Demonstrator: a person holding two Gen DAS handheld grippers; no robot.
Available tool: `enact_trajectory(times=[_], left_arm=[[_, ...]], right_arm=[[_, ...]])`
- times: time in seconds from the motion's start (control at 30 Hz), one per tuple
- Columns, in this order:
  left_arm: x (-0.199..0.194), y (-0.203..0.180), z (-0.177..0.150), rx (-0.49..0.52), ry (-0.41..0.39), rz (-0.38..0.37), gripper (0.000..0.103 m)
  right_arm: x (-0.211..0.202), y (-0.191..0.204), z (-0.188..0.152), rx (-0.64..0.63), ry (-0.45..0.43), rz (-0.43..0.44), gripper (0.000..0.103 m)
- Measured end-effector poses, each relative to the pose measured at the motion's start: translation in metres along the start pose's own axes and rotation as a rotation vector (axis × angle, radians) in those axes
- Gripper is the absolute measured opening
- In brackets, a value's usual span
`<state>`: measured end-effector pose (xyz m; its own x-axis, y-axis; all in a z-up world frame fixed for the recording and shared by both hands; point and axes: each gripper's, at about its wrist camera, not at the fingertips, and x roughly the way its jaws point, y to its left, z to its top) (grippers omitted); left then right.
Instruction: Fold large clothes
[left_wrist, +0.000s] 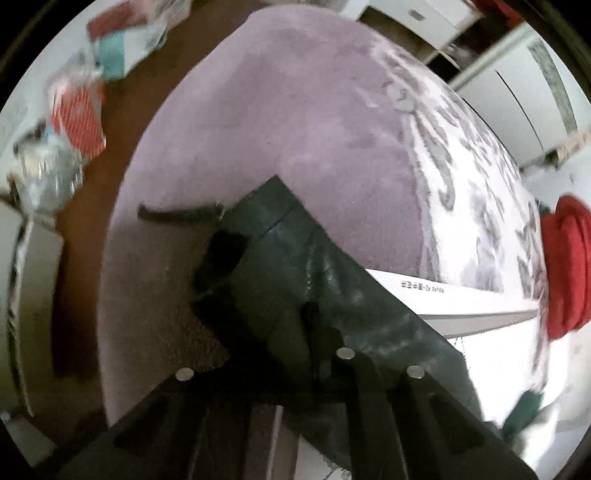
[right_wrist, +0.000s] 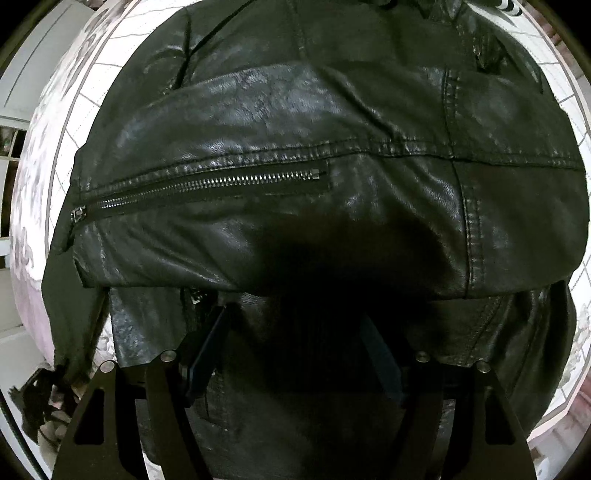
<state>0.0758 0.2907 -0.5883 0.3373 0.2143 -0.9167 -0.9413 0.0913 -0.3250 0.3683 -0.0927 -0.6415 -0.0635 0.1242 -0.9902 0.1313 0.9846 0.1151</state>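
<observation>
A black leather jacket (right_wrist: 295, 122) fills the right wrist view, lying on a white patterned cover (right_wrist: 37, 177), with a sleeve and its zip (right_wrist: 207, 184) folded across it. My right gripper (right_wrist: 295, 321) points straight down just above the jacket, jaws wide open and nothing between them. In the left wrist view a corner of the same jacket (left_wrist: 295, 258) rises from the lilac rug (left_wrist: 280, 110). My left gripper (left_wrist: 314, 325) is shut on that corner; its tips are buried in the dark leather.
A red cloth bundle (left_wrist: 569, 266) sits at the right edge of the rug. A white flat board (left_wrist: 472, 302) lies beside the jacket. Plastic-wrapped packages (left_wrist: 77, 118) crowd the brown floor to the left. White cabinets (left_wrist: 517, 96) stand beyond the rug.
</observation>
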Motion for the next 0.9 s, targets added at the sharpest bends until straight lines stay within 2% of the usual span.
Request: enact_trajectory(times=[0.07,0.2,0.3,0.43,0.53,0.67,0.73,0.83,0.9], left_arm=[[-0.011,-0.012,-0.003,0.083,-0.032,0.029,0.003],[-0.044,-0.038,-0.009,0.231,-0.108,0.062,0.003],[-0.065,-0.046,-0.014,0.288,-0.138,0.065,0.003],[-0.085,-0.059,-0.015,0.319,-0.153,0.046,0.003],[-0.096,-0.071,-0.016,0.352,-0.175,0.037,0.003],[-0.111,-0.087,-0.029,0.463,-0.221,0.055,0.003],[-0.121,-0.091,-0.039,0.515,-0.240,0.065,0.003],[-0.131,-0.084,-0.046,0.511,-0.225,0.055,0.003],[-0.123,-0.071,-0.041,0.449,-0.187,0.067,0.003]], right_arm=[[-0.008,0.006,0.005,-0.016,-0.016,-0.028,0.076],[-0.026,0.020,0.004,-0.074,-0.096,-0.158,0.076],[-0.036,0.032,0.007,-0.104,-0.135,-0.215,0.076],[-0.040,0.041,0.007,-0.124,-0.151,-0.240,0.078],[-0.036,0.043,0.013,-0.146,-0.128,-0.237,0.081],[-0.035,0.039,0.000,-0.169,-0.070,-0.150,0.082],[-0.037,0.037,-0.005,-0.183,-0.068,-0.139,0.082],[-0.042,0.030,-0.015,-0.193,-0.067,-0.129,0.082],[-0.045,0.021,-0.019,-0.184,-0.062,-0.119,0.082]])
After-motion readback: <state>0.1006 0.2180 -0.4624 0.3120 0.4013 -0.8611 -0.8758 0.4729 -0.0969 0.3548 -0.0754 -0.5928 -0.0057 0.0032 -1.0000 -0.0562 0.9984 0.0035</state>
